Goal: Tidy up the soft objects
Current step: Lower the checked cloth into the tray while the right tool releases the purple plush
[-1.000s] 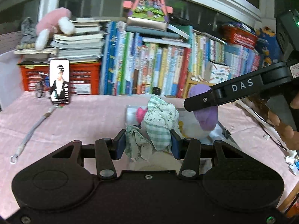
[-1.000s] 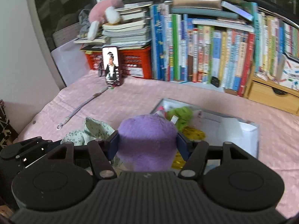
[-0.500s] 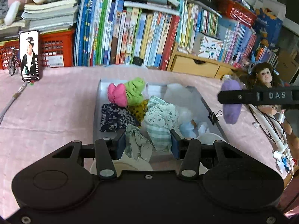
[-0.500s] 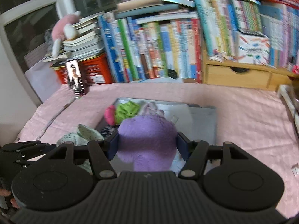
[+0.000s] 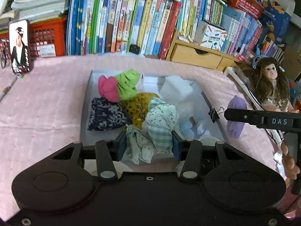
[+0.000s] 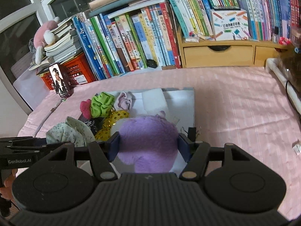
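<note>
My left gripper (image 5: 148, 146) is shut on a pale green floral and checked cloth bundle (image 5: 160, 120), held over the near end of a grey box (image 5: 85, 105). The box holds a pink and green scrunchie (image 5: 120, 86), a dark floral cloth (image 5: 105, 114), a yellow sequin piece (image 5: 137, 105) and white padding (image 5: 178, 90). My right gripper (image 6: 148, 148) is shut on a purple plush toy (image 6: 148, 143), held above the box's near right part; the plush also shows in the left wrist view (image 5: 236, 105), by the box's right side.
A pink cloth (image 6: 235, 103) covers the table. Rows of books (image 5: 131, 22) and a wooden drawer unit (image 6: 218, 52) line the back. A phone (image 5: 19, 47) stands at the far left by a red crate (image 5: 47, 37). A doll (image 5: 269, 82) sits at right. A binder clip (image 5: 214, 113) is on the box rim.
Both grippers have risen and tilted down over the box. The right gripper with the purple plush has moved to the right side of the box. Both holds are unchanged.
</note>
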